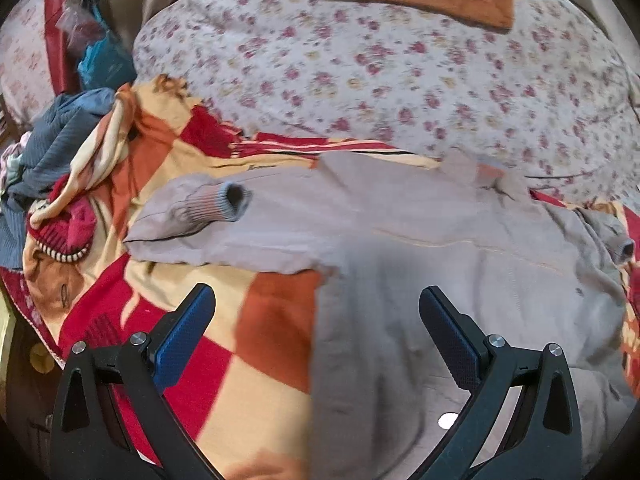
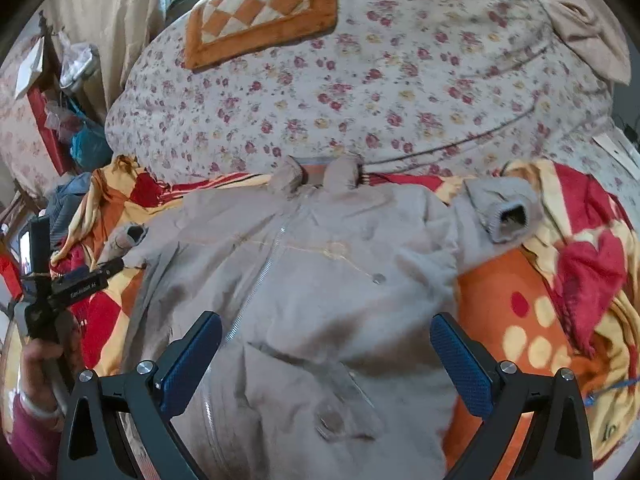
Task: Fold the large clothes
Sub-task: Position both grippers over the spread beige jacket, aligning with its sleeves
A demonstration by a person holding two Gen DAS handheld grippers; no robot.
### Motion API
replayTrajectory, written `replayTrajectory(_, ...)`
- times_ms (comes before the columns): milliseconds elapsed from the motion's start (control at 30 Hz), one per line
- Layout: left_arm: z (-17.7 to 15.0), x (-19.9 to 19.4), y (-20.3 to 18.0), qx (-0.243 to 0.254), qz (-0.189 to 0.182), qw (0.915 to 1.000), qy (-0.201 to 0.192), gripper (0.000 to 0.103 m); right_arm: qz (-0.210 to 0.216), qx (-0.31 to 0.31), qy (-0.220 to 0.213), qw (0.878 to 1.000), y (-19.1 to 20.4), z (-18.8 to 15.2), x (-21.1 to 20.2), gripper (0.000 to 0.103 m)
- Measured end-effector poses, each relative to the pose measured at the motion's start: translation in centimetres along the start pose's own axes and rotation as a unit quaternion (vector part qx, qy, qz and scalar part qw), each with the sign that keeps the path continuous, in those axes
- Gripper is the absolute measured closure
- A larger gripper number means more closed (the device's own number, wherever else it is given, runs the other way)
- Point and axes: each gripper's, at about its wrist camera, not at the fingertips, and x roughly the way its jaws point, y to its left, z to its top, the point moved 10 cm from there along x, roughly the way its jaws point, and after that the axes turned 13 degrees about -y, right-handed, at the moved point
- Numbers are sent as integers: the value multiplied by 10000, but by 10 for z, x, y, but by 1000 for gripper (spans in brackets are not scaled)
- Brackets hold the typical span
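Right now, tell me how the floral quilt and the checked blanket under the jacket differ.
The floral quilt is pale with small red flowers; the checked blanket has bold red, orange and cream blocks. The quilt is heaped high behind the jacket; the blanket lies flat beneath it. Both are bedding on the same bed.

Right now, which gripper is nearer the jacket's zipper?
Right. The right gripper hovers open right over the zipper; the left gripper straddles the jacket's side edge, farther off.
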Motion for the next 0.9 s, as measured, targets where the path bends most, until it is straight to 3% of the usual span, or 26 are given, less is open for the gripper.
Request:
replayTrajectory(133,6,-1,-22,61,-37,10000,46,1,-156,-401,-127,9990,10,5,10,0)
replayTrajectory(233,7,-2,-31,59,-118,9999,41,1,-218,-370,-275,9987,13,8,15,0)
replayTrajectory(433,9,-4,-41,89,-132,9999,37,1,-198,-393,-54,9990,19,-1,34,0)
replayTrajectory(900,4,1,-49,95,-90,9999,111,1,-349,-624,-68,9974,23,-4,44,0)
